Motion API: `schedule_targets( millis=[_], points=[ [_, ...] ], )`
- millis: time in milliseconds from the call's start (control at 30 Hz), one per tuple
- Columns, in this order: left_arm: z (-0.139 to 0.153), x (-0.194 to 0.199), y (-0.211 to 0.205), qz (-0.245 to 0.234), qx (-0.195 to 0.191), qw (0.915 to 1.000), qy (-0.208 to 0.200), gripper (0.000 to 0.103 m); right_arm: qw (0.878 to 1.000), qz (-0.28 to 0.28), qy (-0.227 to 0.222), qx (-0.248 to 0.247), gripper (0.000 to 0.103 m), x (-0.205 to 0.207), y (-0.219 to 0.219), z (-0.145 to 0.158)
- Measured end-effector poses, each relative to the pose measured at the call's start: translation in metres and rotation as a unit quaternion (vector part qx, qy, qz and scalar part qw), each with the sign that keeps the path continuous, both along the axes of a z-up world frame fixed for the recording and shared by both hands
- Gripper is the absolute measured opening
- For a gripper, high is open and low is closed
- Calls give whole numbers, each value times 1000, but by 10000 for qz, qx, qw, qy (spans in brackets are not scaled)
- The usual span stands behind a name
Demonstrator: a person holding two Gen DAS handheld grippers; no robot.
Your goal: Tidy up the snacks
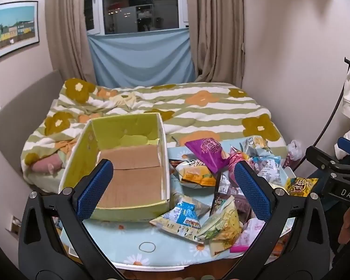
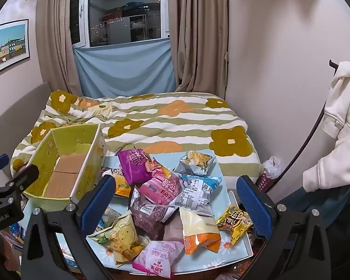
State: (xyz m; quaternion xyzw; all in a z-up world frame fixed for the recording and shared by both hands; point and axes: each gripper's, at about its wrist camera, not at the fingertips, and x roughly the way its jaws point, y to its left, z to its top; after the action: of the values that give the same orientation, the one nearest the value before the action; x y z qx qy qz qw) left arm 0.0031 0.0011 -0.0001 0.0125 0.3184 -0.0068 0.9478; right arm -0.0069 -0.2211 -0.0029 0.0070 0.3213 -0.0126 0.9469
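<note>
Blue-padded fingers of the left gripper (image 1: 172, 182) stand wide apart, nothing between them, raised above the near edge of the small table (image 1: 128, 245) with its pale blue daisy cloth. Left pad (image 1: 94, 187) hangs over the near left corner of the cardboard box (image 1: 128, 177); right pad (image 1: 252, 187) over the snack heap.

Right gripper (image 2: 175, 198) likewise spread wide, holding nothing, poised above the heap. Its body shows at the right edge of the left wrist view; the left gripper's body at the left edge of the right wrist view.

Box: open-topped, yellow-green walls, brown cardboard floor, nothing visible inside. Sits on the left part of the table, far end against the bed.

Snack packets all loose on the cloth to the right of the box, overlapping one another:
- purple bag (image 2: 134, 166), at the back, near the box's right wall
- pink packet (image 2: 161, 190), just in front of it
- grey-and-yellow bag (image 2: 194, 164), far right of heap
- white-and-orange bag (image 2: 199, 229), near side
- yellow cat-print bag (image 2: 123, 238), near left
- small gold packet (image 2: 234, 220), right edge of the table
- pale pink packet (image 2: 157, 257), nearest edge

Beyond the table: bed with striped flower quilt (image 1: 198, 112), blue cloth (image 1: 140, 58) below the window, beige curtains either side. White hoodie (image 2: 338, 121) hangs at the far right.
</note>
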Motion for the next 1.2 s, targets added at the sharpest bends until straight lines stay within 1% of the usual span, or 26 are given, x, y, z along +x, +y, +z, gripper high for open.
schedule_targets(
  millis=[67, 133, 333, 500, 900, 1200],
  points=[
    [0, 5, 1, -10, -24, 10000, 3, 103, 10000, -5, 11, -4, 103, -1, 1, 0],
    [2, 2, -3, -6, 115, 9998, -148, 103, 10000, 6, 31, 21, 103, -2, 2, 1],
    [9, 5, -4, 34, 163, 9997, -187, 103, 9999, 75, -9, 71, 103, 0, 1, 0],
    [6, -2, -2, 79, 176, 9994, -270, 103, 10000, 66, -21, 53, 103, -1, 3, -1],
    [7, -5, -3, 109, 242, 9992, -302, 103, 10000, 59, -23, 51, 103, 0, 7, 0],
    [7, -6, -4, 112, 215, 9992, -315, 103, 10000, 65, -29, 67, 103, 0, 5, -1]
  ],
)
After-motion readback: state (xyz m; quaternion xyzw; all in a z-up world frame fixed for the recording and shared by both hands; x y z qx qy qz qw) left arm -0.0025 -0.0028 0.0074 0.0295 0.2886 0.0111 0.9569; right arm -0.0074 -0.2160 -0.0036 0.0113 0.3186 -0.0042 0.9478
